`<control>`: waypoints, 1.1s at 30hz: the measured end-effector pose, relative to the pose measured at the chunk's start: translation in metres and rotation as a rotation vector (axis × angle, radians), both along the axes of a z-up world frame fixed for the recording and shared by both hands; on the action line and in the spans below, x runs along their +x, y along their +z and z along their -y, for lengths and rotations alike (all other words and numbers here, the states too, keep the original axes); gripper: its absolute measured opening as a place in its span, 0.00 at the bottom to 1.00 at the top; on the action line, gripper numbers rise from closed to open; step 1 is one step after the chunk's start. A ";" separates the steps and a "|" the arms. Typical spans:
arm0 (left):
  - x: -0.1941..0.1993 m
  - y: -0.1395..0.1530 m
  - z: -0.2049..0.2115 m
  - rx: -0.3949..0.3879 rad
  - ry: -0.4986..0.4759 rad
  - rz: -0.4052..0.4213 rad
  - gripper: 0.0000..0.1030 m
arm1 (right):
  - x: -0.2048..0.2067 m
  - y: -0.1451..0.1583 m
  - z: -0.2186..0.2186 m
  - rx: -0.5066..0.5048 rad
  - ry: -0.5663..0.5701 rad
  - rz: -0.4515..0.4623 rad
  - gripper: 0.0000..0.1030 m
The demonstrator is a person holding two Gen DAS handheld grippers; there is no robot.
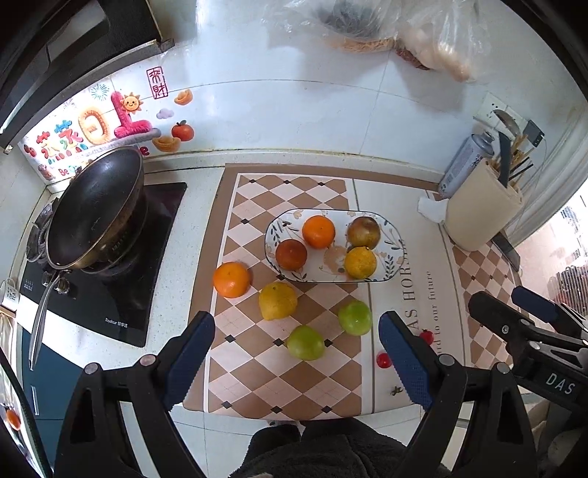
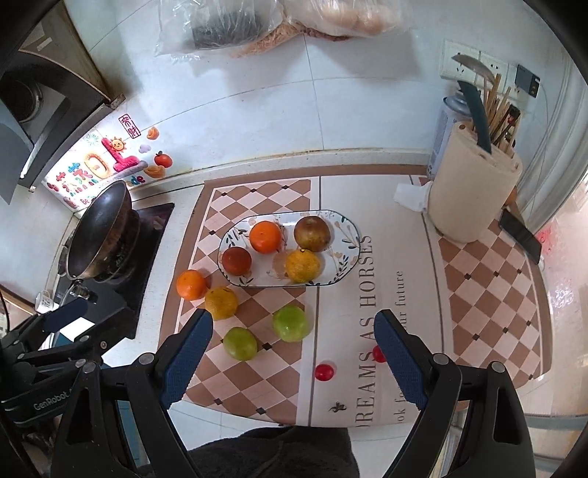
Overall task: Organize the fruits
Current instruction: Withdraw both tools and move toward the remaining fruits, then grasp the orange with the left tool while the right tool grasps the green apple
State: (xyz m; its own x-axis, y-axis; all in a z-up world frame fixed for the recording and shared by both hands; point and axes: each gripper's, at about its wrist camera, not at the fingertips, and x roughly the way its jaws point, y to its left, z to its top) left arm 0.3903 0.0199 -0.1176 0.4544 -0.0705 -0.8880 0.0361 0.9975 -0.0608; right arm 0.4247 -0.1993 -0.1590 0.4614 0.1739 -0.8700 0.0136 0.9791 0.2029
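Observation:
An oval patterned plate (image 1: 389, 270) (image 2: 345, 235) on the checkered mat holds several fruits: an orange (image 1: 318, 231), a dark red one (image 1: 291, 254), a brownish one (image 1: 364, 232) and a yellow one (image 1: 360, 261). Loose on the mat lie an orange (image 1: 232, 279) (image 2: 191, 285), a yellow citrus (image 1: 278, 300) (image 2: 221, 302), two green fruits (image 1: 305, 342) (image 1: 355, 317) (image 2: 240, 343) (image 2: 290, 323) and two small red tomatoes (image 2: 325, 372) (image 2: 377, 353). My left gripper (image 1: 296, 356) is open and empty above the green fruits. My right gripper (image 2: 294, 358) is open and empty too.
A black wok (image 1: 95, 206) sits on the stove at the left. A cream utensil holder (image 2: 474, 195) with knives and chopsticks, a spray can (image 1: 465, 163) and a phone (image 2: 520, 235) stand at the right. Plastic bags (image 2: 257, 22) hang on the tiled wall.

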 end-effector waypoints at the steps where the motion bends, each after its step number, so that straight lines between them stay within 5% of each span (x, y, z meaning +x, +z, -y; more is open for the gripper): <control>1: 0.002 -0.003 -0.001 0.013 0.006 0.000 0.89 | 0.004 -0.006 0.001 0.006 0.002 -0.014 0.89; 7: 0.024 -0.046 -0.015 0.140 0.060 -0.063 0.95 | 0.034 -0.084 0.001 0.100 0.018 -0.169 0.89; 18: 0.056 -0.123 -0.082 0.150 0.228 -0.245 0.95 | 0.088 -0.238 -0.022 0.154 0.025 -0.412 0.89; 20: 0.063 -0.134 -0.087 0.129 0.242 -0.281 0.95 | 0.092 -0.250 -0.026 0.168 0.033 -0.427 0.88; 25: 0.089 -0.164 -0.096 0.067 0.268 -0.361 0.95 | 0.103 -0.273 -0.035 0.164 0.061 -0.457 0.61; 33: 0.148 -0.204 -0.097 0.034 0.228 -0.446 0.95 | 0.093 -0.272 -0.026 0.056 0.085 -0.476 0.60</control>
